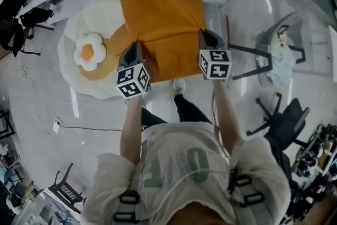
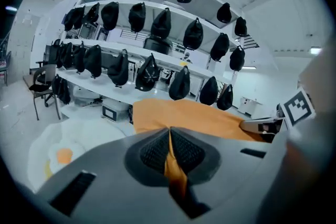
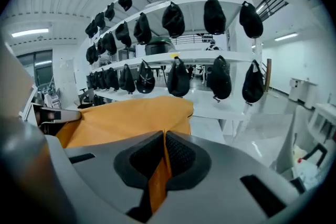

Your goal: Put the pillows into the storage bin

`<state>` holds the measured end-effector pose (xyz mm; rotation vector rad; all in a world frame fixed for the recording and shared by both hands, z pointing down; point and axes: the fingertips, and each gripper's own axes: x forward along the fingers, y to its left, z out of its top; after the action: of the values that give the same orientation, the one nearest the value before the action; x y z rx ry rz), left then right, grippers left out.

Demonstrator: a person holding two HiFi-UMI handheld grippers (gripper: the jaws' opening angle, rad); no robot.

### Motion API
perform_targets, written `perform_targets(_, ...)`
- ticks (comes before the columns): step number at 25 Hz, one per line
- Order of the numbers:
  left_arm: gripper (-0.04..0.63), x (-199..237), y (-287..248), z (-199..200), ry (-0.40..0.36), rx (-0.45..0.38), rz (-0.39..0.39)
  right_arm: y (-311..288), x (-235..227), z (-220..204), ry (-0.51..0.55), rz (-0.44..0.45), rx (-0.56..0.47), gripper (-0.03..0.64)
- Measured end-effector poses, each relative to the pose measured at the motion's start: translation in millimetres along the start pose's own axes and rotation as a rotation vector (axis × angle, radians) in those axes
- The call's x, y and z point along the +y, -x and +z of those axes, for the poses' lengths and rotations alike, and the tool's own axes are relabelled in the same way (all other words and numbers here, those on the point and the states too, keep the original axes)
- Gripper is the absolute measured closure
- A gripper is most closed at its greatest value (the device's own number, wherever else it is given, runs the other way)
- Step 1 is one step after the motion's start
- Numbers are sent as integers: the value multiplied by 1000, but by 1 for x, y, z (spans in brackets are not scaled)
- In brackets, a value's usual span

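I had the left hand-held gripper [image 1: 135, 50] and right hand-held gripper [image 1: 206, 35] each clamped on the near edge of the orange pillow [image 1: 160, 13], probably sharing its weight. It hung at twelve o'clock over the floor [image 1: 47, 108], with the egg pillow [image 1: 89, 52] at ten.

Matt orange cloth pillow [image 1: 160, 18], glossy pale floor [image 1: 42, 124]

Head view steeply downward, gripper views forward; orange pillow [image 1: 160, 23] common to all.

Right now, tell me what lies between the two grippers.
The orange pillow: in the head view its near edge spans from left gripper to right gripper, each clamped on it.
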<state>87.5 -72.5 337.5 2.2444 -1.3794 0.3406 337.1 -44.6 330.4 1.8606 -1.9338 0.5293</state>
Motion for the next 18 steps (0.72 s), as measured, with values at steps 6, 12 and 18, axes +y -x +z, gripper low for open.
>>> perform_targets(6,584,-105,-67,1,-27,35,-120,15,-119,-13,-32,-115,16,604)
perform_targets(12,584,-160,-108,1,-73,62,-176,18,-182,-27,-88,-168,17,604)
perform_targets(18,584,-172,-132,-13,-80,94,-187,5,-202,-46,-110,-178,44,604)
